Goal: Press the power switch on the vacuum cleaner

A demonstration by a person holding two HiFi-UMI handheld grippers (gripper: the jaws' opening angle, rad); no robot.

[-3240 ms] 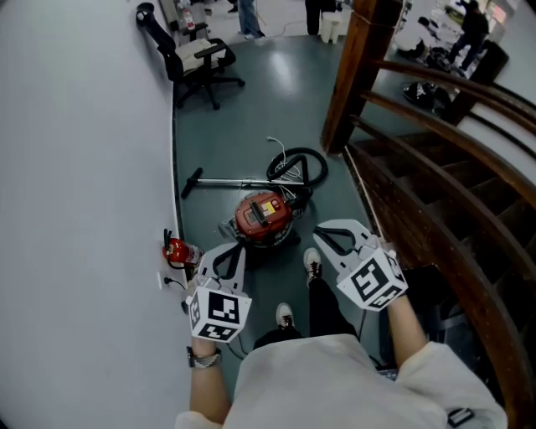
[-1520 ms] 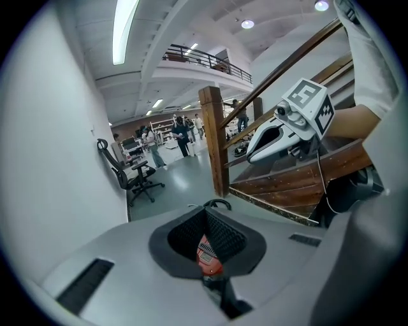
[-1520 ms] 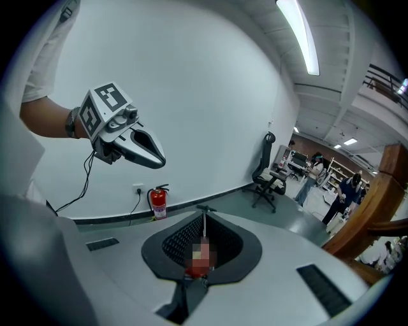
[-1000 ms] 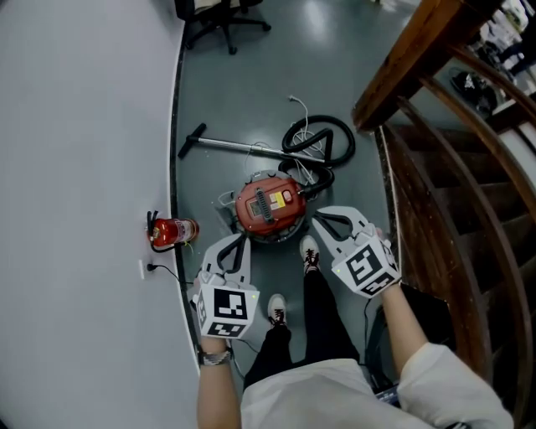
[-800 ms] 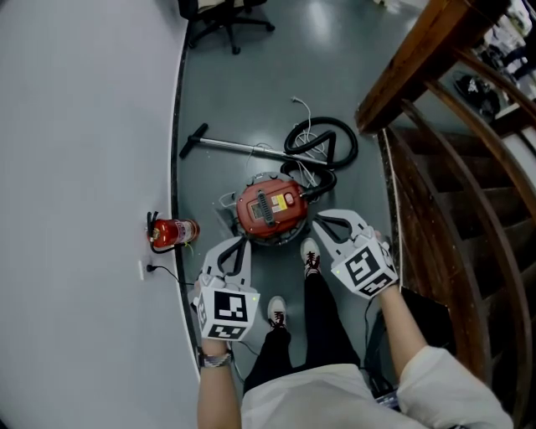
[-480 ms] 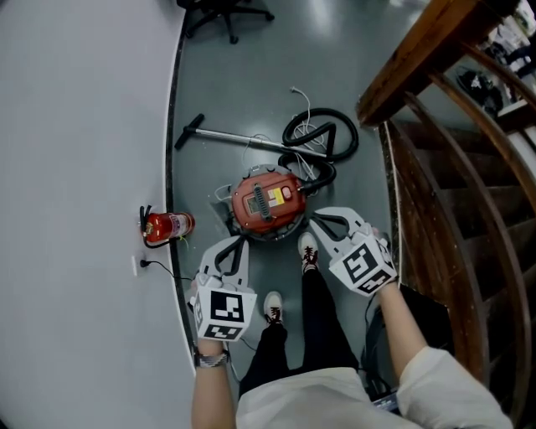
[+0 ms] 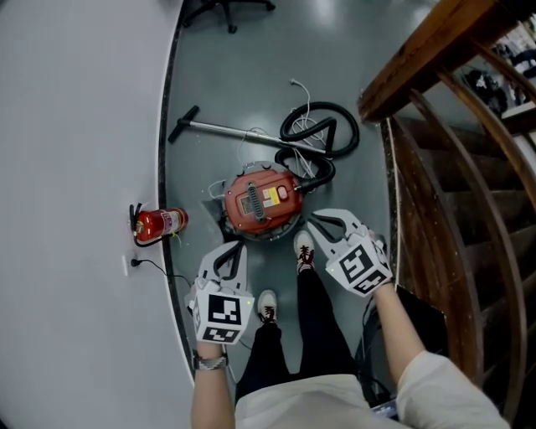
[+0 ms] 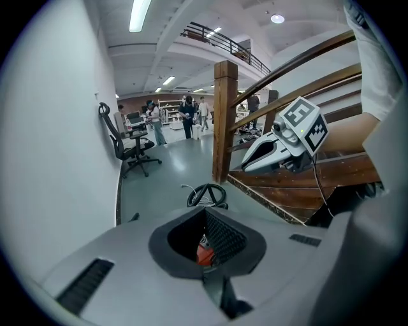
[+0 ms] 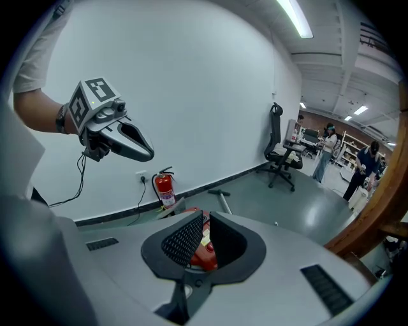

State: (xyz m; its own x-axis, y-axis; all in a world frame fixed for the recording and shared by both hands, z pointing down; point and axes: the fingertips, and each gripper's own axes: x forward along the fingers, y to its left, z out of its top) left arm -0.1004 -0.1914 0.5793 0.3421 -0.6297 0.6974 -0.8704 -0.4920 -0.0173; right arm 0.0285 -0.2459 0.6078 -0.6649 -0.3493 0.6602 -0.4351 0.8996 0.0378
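**A:** Vacuum cleaner [image 7: 258, 199]: where is it, and which step is this?

**B:** It's on the floor ahead of your shoes, untouched, so you're on the approach. Your left gripper [image 7: 237, 245] has its jaws drawn together, empty. Your right gripper [image 7: 311, 222] is the same. Next, I'd lower 1 closed tip onto the switch, which I can't pick out yet.

vacuum cleaner [image 7: 258, 201]: whole in the head view; power switch too small to pick out there. in the left gripper view, only a red sliver shows past the left gripper [image 8: 205, 213], the rest hidden behind its grey body. same in the right gripper view, behind the right gripper [image 9: 205, 216].
office chair [image 7: 224, 7]: cut off by the head view's top edge.
staircase [image 7: 410, 71]: cut by the right edge.
people [image 8: 155, 121] down the hall: too small for detail.
torso [image 7: 310, 410]: cut by the bottom edge.
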